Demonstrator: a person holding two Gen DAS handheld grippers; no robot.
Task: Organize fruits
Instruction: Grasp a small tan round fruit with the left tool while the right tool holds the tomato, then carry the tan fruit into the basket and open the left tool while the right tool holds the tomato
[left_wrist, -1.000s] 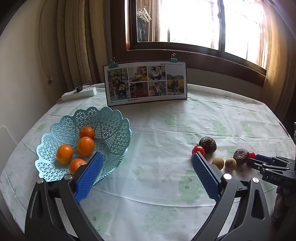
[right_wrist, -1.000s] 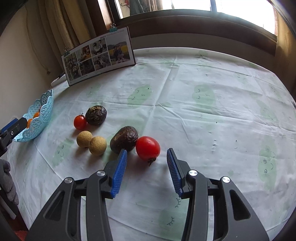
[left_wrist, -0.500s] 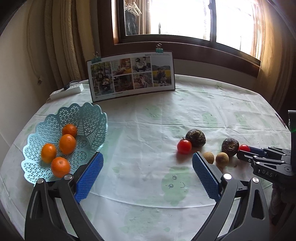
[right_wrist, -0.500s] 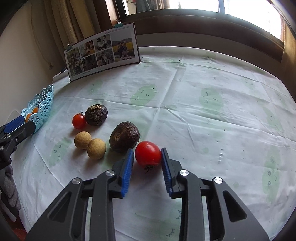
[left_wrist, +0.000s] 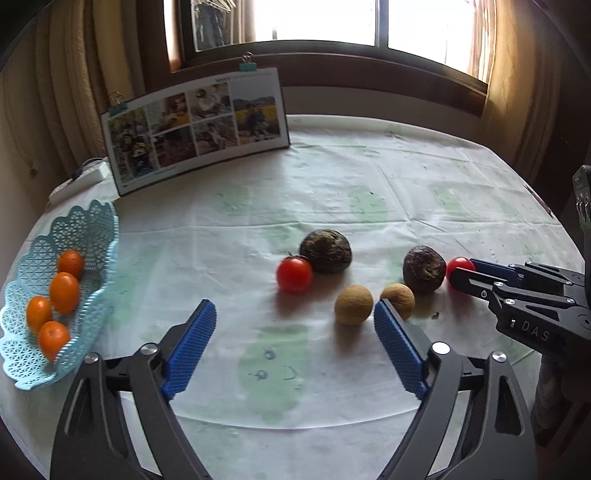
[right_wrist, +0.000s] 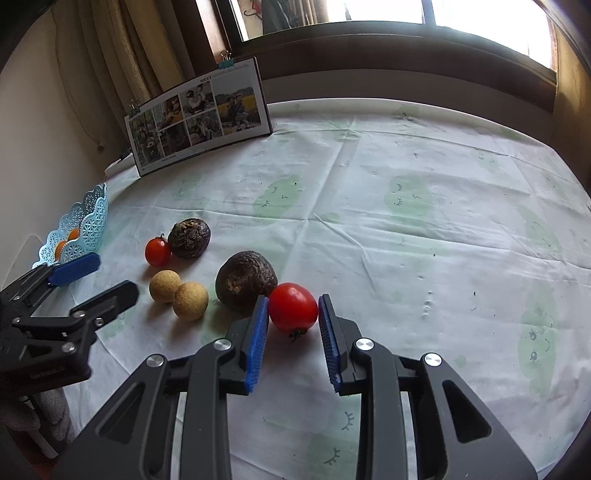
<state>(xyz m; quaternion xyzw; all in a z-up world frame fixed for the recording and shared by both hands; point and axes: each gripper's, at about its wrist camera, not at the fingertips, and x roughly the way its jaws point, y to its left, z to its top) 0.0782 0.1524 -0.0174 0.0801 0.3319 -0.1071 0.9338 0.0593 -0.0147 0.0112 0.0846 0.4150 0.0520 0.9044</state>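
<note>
Right wrist view: the right claw (right_wrist: 291, 325) is clenched on a tomato (right_wrist: 293, 306), blue pads touching both its sides, fruit resting on the counter (right_wrist: 406, 240).
Landmark: the basket (left_wrist: 55, 295), at the counter's left edge, holds four oranges (left_wrist: 64, 291).
Tomato's place: farthest from the basket, touching a dark wrinkled fruit (right_wrist: 245, 282).
Other fruit: two tan balls (right_wrist: 179, 295) nearer the basket, then a second tomato (right_wrist: 157, 252) against another dark fruit (right_wrist: 189, 238).
Left claw (left_wrist: 295, 343): released, pads wide apart, hovering between basket and loose fruit.
Why: the side grip probably readies a lift toward the basket.
Risk: squeezing hard could bruise soft skin.
</note>
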